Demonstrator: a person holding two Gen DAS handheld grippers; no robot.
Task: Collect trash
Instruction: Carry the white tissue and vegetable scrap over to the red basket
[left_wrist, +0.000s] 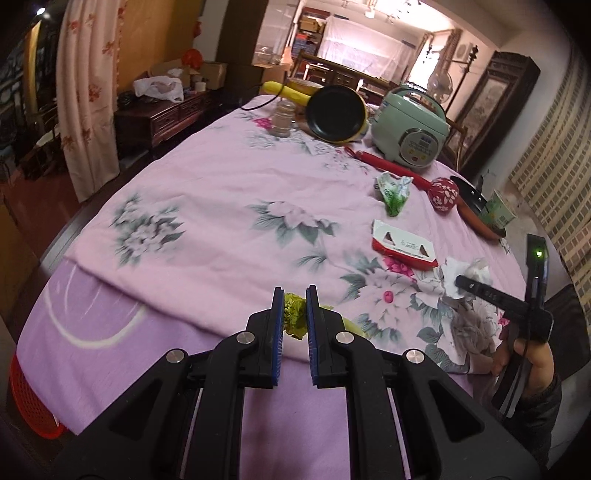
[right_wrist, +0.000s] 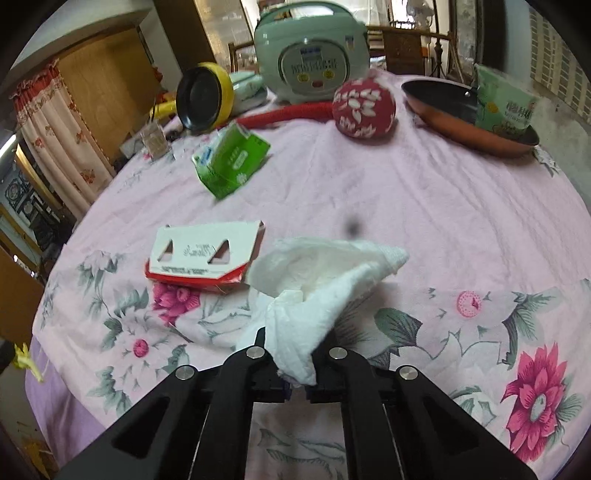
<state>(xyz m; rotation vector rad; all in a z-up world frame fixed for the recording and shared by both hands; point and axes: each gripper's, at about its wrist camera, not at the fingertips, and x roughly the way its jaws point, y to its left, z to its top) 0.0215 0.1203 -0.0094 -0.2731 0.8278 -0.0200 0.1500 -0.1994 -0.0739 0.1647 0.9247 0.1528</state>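
My left gripper (left_wrist: 294, 306) is shut on a yellow-green vegetable scrap (left_wrist: 294, 318) at the near edge of the pink floral tablecloth (left_wrist: 207, 206). My right gripper (right_wrist: 295, 343) is shut on a crumpled white tissue (right_wrist: 325, 280) and holds it just above the cloth; it also shows in the left wrist view (left_wrist: 465, 284). A red-and-white flattened carton (right_wrist: 205, 254) lies left of the tissue and shows in the left wrist view (left_wrist: 402, 245). A green crumpled wrapper (right_wrist: 231, 158) lies farther back and shows in the left wrist view (left_wrist: 395, 190).
A green rice cooker (right_wrist: 310, 51), a yellow pan (right_wrist: 205, 98), a red massage hammer (right_wrist: 364, 103) and a copper pan (right_wrist: 469, 118) holding a green packet (right_wrist: 504, 107) stand at the back. A red basket (left_wrist: 33, 398) sits below the table's left edge.
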